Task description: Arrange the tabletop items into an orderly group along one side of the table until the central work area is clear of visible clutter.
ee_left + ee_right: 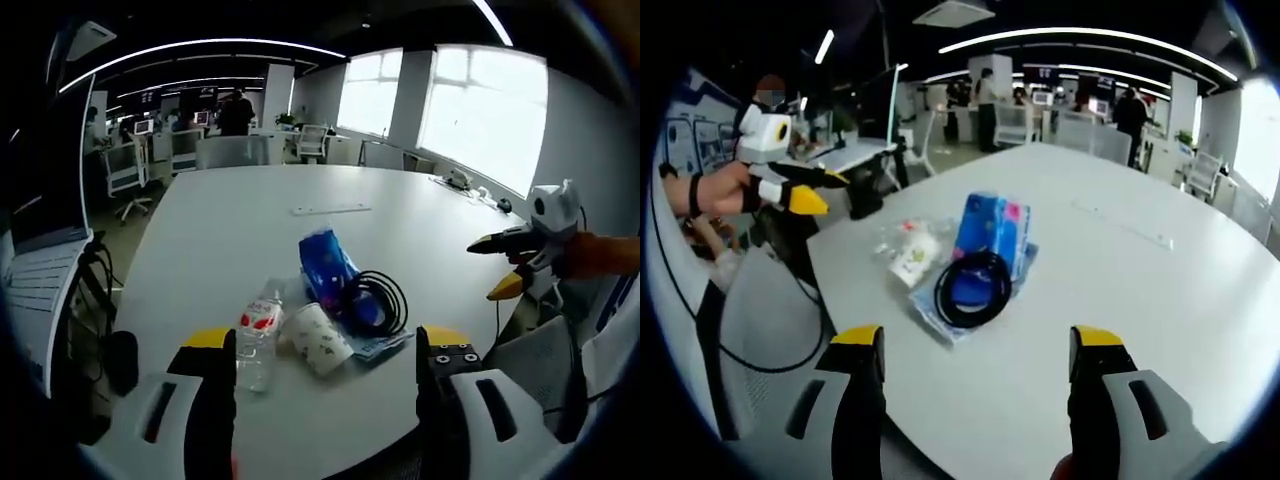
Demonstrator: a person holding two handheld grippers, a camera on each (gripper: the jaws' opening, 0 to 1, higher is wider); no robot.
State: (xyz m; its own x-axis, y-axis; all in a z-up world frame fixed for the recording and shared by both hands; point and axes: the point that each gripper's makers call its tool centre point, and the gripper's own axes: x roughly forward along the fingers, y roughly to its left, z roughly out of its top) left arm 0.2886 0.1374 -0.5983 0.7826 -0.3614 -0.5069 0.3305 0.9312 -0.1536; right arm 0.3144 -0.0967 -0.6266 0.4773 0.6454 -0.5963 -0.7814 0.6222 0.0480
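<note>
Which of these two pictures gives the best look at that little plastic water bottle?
The left gripper view. There the water bottle stands upright near the camera, its red label clear, beside the paper cup. In the right gripper view it is a faint, pale shape behind the black cable coil, hard to make out.

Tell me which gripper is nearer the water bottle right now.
Left. The left gripper has its open fingers just short of the water bottle, which lies by its left finger. The right gripper faces the pile from the opposite side, beyond the black cable coil.
</note>
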